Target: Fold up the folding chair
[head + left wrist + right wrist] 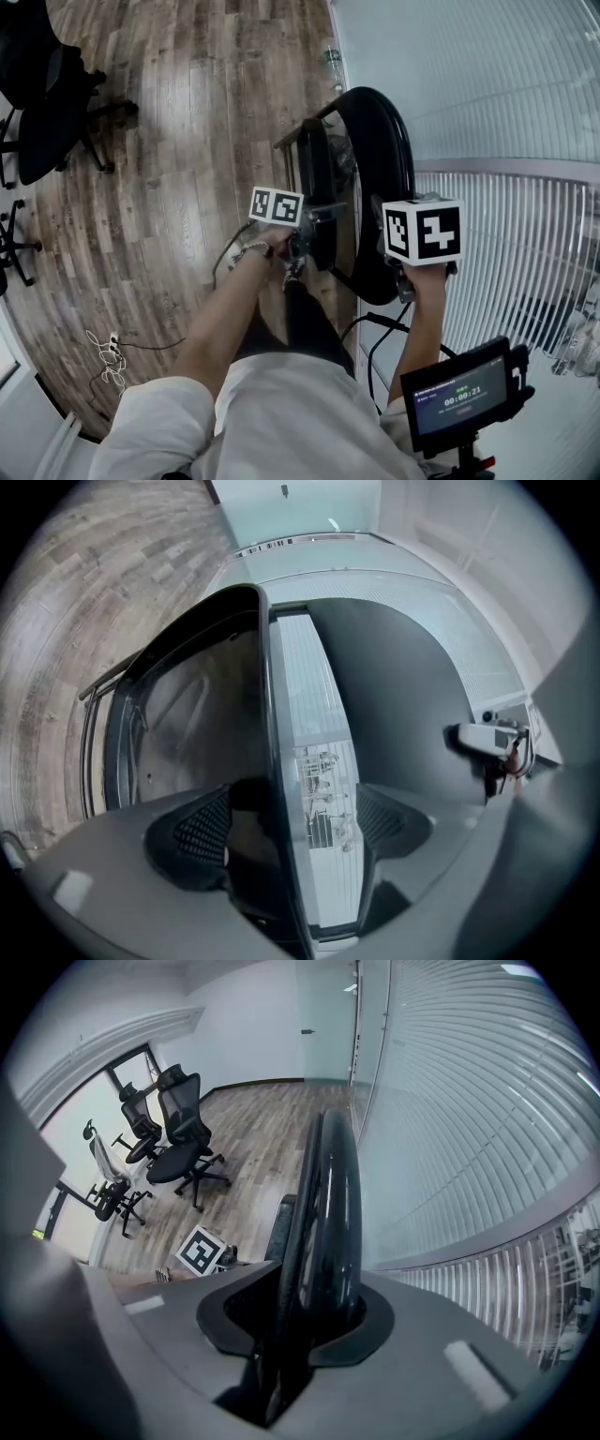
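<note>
The black folding chair (380, 141) stands on edge against a glass wall, its seat and back close together. My right gripper (401, 281) points down from above and is shut on the back's rounded black rim (333, 1204), which fills the gap between its jaws (300, 1321). My left gripper (305, 244) reaches in level from the left. In the left gripper view a thin black edge of the chair (272, 714) runs between the two pads (187, 836), which stand wide and apart from it. The left gripper (286, 832) is open.
Black office chairs (47, 103) stand on the wood floor at far left and show again in the right gripper view (183, 1129). A white cable (108, 352) lies on the floor. Ribbed glass panels (506, 112) close off the right. A small screen (464, 394) hangs at the person's chest.
</note>
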The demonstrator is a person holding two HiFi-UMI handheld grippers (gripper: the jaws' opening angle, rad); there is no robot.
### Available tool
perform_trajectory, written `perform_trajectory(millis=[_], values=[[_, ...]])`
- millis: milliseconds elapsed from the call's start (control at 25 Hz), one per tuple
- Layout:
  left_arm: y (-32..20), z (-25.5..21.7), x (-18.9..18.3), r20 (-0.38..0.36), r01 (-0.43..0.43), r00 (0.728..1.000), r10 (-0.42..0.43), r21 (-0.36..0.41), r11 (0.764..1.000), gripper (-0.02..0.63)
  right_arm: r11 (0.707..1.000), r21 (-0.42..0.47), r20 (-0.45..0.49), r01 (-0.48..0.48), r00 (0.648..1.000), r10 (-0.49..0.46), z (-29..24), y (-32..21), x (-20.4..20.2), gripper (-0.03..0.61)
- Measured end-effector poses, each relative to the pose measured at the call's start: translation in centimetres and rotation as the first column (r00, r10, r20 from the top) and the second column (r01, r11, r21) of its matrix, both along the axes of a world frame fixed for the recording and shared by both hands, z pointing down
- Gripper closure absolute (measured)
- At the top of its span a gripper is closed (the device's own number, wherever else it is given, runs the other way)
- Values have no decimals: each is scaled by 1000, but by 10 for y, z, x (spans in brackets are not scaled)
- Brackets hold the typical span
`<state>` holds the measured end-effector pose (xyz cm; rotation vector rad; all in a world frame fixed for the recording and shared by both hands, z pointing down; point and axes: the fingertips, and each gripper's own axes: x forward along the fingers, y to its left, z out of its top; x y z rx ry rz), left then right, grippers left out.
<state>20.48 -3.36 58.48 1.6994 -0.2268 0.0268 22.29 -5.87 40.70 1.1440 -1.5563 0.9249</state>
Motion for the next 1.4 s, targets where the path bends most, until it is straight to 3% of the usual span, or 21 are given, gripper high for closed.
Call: perform_trajectory(millis=[480, 600, 760, 880, 1000, 1160, 1400], values=[[0, 3, 20, 23, 10, 1000, -10, 6, 1000, 213, 1000, -2, -16, 5, 1000, -5, 2, 1, 4, 480], [-2, 3, 19, 1, 40, 999, -40, -6, 999, 213, 1000, -1, -22, 7, 1000, -7, 2, 1, 5, 477], [-2, 4, 19, 7, 26, 1000, -26, 5, 1000, 213, 999, -12, -101, 30, 994, -31, 7, 2, 8, 467], [0, 8, 19, 18, 5, 1000, -6, 12, 1000, 216, 1000, -9, -59, 26, 998, -27, 8, 1, 6, 465], [-2, 12, 17, 11, 38, 999, -38, -2, 999, 234, 1000, -7, -19, 17, 1000, -17, 9, 1, 5, 465], [-2, 18, 15, 53, 56, 997, -57, 27, 998, 268, 1000, -7, -26, 21, 999, -21, 12, 0, 5, 465], [-1, 23, 20, 77, 72, 994, -75, 40, 997, 268, 1000, -4, -22, 21, 1000, -21, 17, 1, 11, 484]])
